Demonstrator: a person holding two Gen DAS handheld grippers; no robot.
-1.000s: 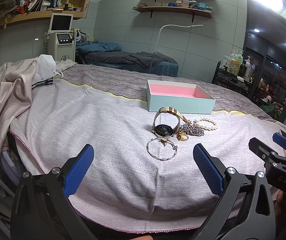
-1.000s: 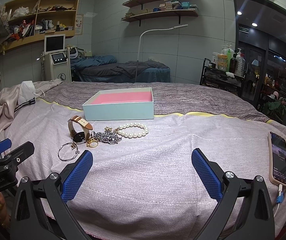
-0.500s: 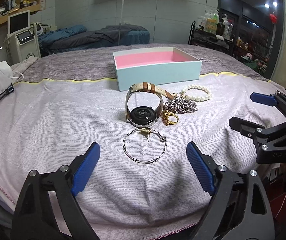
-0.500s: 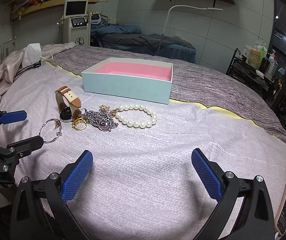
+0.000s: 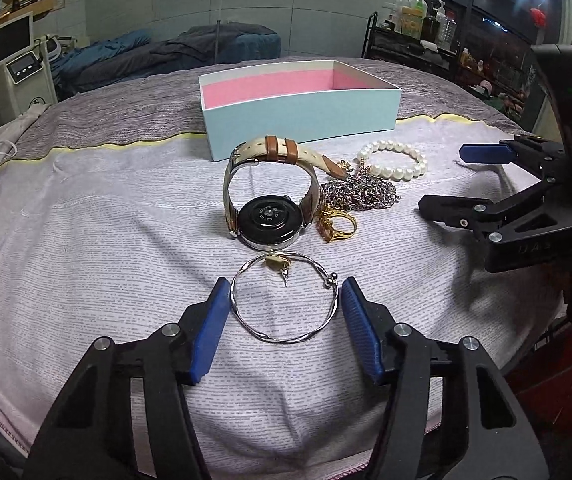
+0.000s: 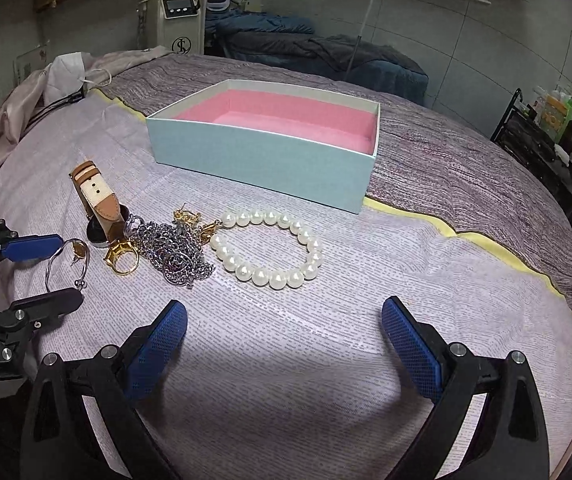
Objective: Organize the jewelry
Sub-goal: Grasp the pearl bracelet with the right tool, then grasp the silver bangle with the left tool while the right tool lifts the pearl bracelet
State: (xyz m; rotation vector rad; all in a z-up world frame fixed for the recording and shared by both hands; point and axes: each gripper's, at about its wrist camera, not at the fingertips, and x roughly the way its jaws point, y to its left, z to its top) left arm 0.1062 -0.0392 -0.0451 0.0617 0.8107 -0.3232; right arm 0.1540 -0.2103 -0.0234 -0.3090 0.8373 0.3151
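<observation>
Because the silver bangle [image 5: 284, 298] lies nearest me, in front of the box [image 5: 302, 116], my left gripper [image 5: 284, 320] closes around it, pads not yet touching; my right gripper [image 6: 283, 344] waits spread.

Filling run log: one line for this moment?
left tool closing around silver bangle | right tool open, empty | box empty
</observation>
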